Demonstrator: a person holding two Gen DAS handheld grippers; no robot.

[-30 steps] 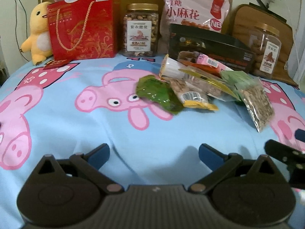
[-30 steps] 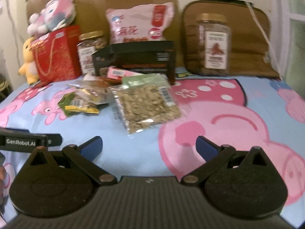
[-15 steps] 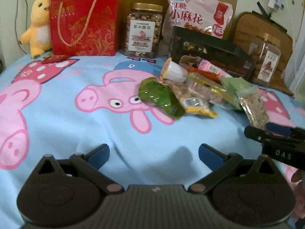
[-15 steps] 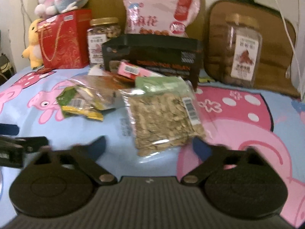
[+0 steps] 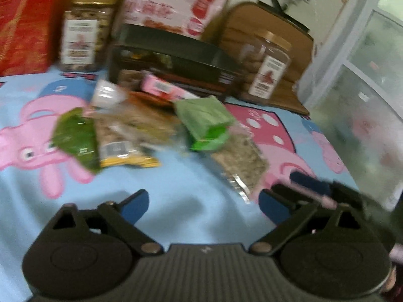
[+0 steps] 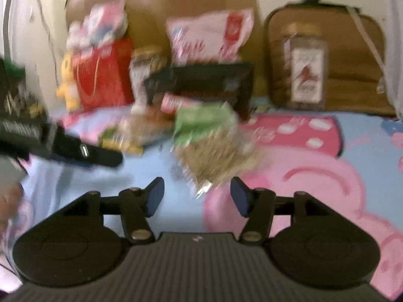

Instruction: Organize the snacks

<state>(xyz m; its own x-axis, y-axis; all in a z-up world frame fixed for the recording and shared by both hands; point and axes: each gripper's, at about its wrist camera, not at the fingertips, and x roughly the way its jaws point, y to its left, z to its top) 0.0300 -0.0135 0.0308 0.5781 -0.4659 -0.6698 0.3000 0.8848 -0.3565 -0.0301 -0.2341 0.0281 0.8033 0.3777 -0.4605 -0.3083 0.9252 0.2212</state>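
Right wrist view: seed packet (image 6: 214, 156) lies just ahead of right tool (image 6: 196, 196), whose half-closing jaws hold nothing. Light, crinkly, slippery film; pinch its near sealed edge. Snack pile sits left, on bedsheet (image 6: 365, 136).

The black tray (image 5: 176, 58) stands open at the back of the bed, and the loose snacks lie in a heap just in front of it. A pink packet (image 5: 161, 89) leans at the tray's front edge. In front of the tray's right part lies a clear bag of seeds (image 5: 239, 161) with a green top, flat on the sheet. Left of it, still before the tray, lie a dark green packet (image 5: 75, 138) and a packet with a yellow end (image 5: 123, 153), partly overlapping. All is blurred.
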